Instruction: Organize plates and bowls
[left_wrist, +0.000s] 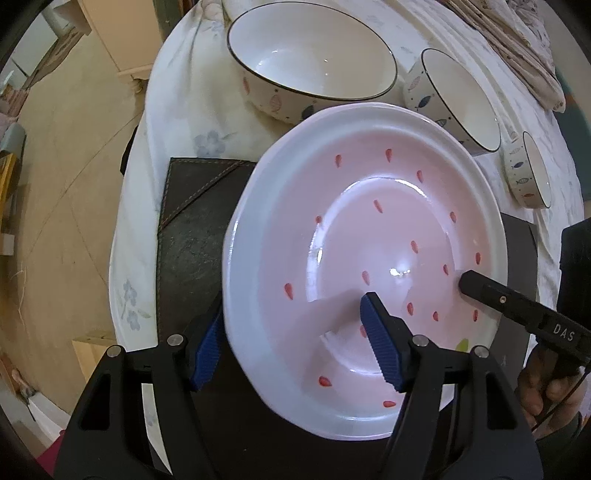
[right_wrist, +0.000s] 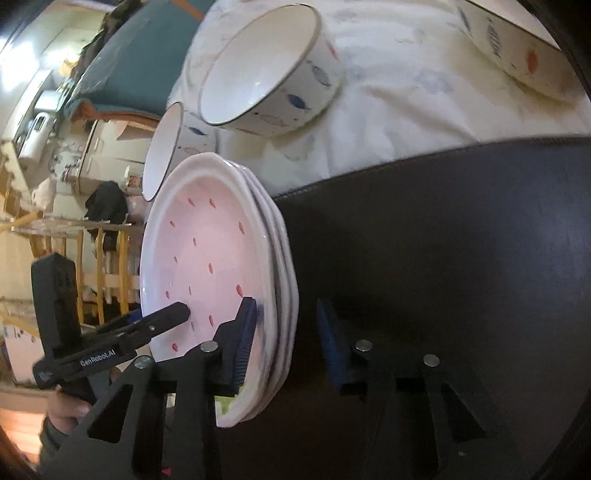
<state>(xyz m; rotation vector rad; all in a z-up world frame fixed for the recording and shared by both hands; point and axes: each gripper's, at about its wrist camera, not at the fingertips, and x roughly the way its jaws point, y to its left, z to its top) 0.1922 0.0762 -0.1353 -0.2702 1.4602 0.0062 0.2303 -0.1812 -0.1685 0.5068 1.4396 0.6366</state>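
A stack of pink plates (left_wrist: 369, 236) with red drop marks lies on a dark mat (left_wrist: 192, 240); it shows edge-on in the right wrist view (right_wrist: 207, 258). My left gripper (left_wrist: 291, 343) is open and straddles the stack's near rim, one pad outside, one pad over the plate's inside. My right gripper (right_wrist: 288, 339) is open and straddles the opposite rim; its finger also shows in the left wrist view (left_wrist: 480, 288). A large bowl (left_wrist: 314, 55), a medium bowl (left_wrist: 458, 99) and a small bowl (left_wrist: 528, 170) with fish patterns stand behind the plates.
A white flowered tablecloth (left_wrist: 184, 110) covers the table, whose left edge drops to the floor. Folded cloth (left_wrist: 517, 44) lies at the far right. The dark mat (right_wrist: 443, 240) extends beside the plates in the right wrist view.
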